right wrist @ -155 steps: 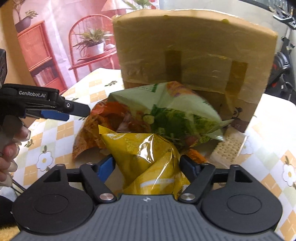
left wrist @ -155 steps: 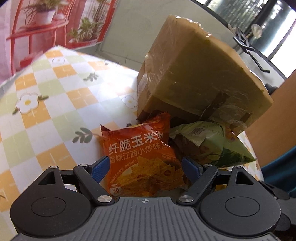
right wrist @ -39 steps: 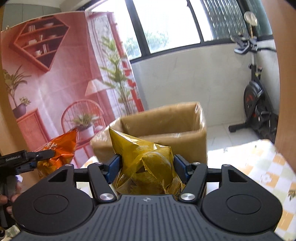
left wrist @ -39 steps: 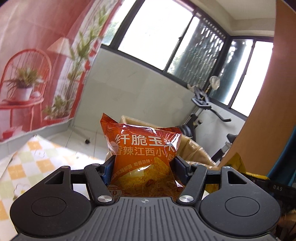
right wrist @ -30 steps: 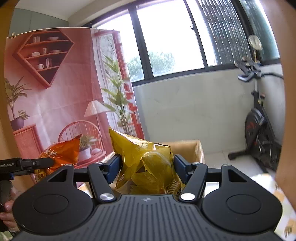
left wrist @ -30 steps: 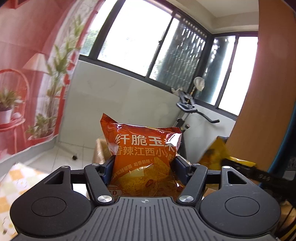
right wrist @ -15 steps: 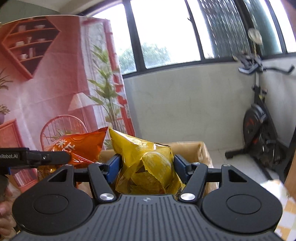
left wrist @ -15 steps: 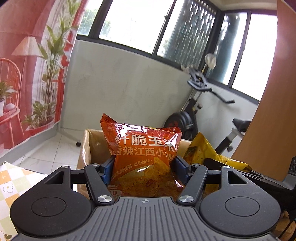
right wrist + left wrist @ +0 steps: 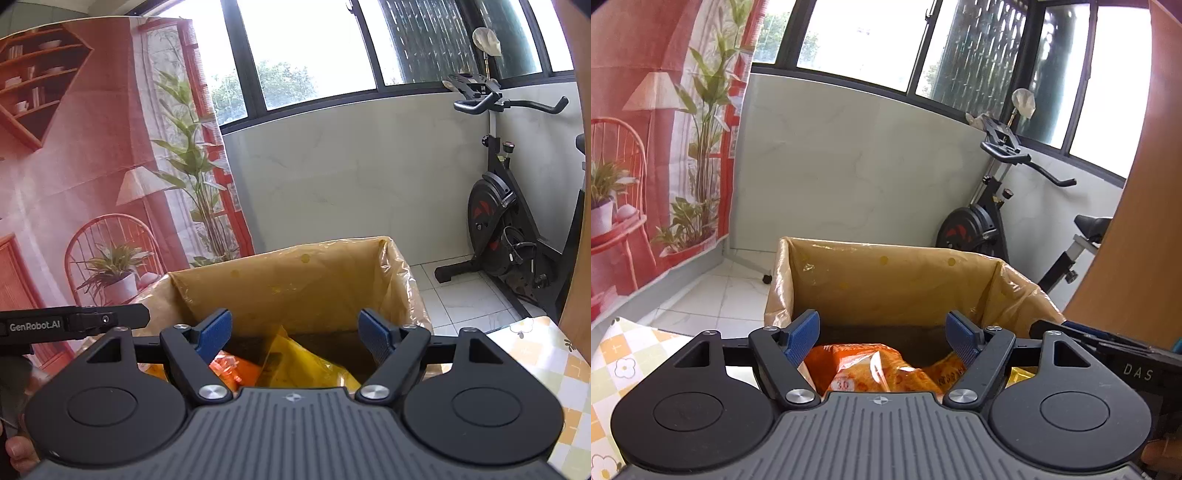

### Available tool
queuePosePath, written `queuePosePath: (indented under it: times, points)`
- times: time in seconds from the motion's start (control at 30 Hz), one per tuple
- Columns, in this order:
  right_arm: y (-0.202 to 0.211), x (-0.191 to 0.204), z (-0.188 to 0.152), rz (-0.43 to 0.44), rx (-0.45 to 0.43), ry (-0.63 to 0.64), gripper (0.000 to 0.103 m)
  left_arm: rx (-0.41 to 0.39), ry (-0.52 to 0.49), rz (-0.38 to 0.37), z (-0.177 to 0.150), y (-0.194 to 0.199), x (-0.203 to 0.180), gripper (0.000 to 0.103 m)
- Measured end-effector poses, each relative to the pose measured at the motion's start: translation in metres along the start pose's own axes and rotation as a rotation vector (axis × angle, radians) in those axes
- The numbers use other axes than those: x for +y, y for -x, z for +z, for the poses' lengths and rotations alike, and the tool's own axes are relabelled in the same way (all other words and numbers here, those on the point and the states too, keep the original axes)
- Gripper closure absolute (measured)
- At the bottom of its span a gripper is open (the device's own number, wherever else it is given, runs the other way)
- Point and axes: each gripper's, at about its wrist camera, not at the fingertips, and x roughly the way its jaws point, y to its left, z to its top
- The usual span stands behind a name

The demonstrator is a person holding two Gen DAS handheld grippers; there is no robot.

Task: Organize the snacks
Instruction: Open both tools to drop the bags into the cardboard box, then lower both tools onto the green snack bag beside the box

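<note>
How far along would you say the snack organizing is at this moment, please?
Done: the orange corn-chip bag and the yellow snack bag both lie inside the lined cardboard box. In hand: nothing; the left tongs and right tongs have just been opening above the box, their pads clear of the bags. Left: these views do not show the table, so any remaining snacks cannot be judged.

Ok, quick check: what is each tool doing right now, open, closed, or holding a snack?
Left tool: open, jaws just widened; orange snack bag released below.
Right tool: open, jaws just widened; yellow snack bag dropped into the box.
</note>
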Motion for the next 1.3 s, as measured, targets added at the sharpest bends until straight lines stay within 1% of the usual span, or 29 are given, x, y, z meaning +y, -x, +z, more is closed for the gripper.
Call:
queuePosePath:
  times: [0.2,0.33,0.57,0.7,0.87,0.97,1.1,1.2,1.3]
  points:
    - [0.022,0.012,-0.008,0.037,0.004,0.015,0.025,0.017,-0.031,-0.028,-0.005,0.025,0.001,0.026]
    - [0.039,0.019,-0.015,0.062,-0.004,0.004,0.025,0.002,-0.05,-0.044,-0.006,0.044,0.001,0.026]
    - [0.063,0.03,-0.03,0.079,-0.023,0.012,0.025,-0.01,0.001,-0.082,-0.017,0.067,0.007,0.026]
    - [0.068,0.035,-0.043,0.081,-0.006,0.029,0.025,-0.003,0.009,-0.09,-0.032,0.071,0.007,0.026]
    - [0.064,0.035,-0.063,0.074,0.059,0.042,0.025,0.056,0.035,-0.103,-0.059,0.064,0.007,0.026]
    - [0.062,0.034,-0.076,0.063,0.1,0.051,0.025,0.103,0.069,-0.108,-0.076,0.057,0.009,0.026]
    - [0.06,0.029,-0.09,0.068,0.154,0.015,0.025,0.164,0.132,-0.121,-0.095,0.043,0.013,0.026]
    - [0.057,0.026,-0.099,0.078,0.195,-0.012,0.026,0.23,0.165,-0.168,-0.106,0.033,0.013,0.026]
    - [0.054,0.025,-0.108,0.093,0.235,-0.034,0.028,0.267,0.173,-0.175,-0.118,0.024,0.012,0.026]
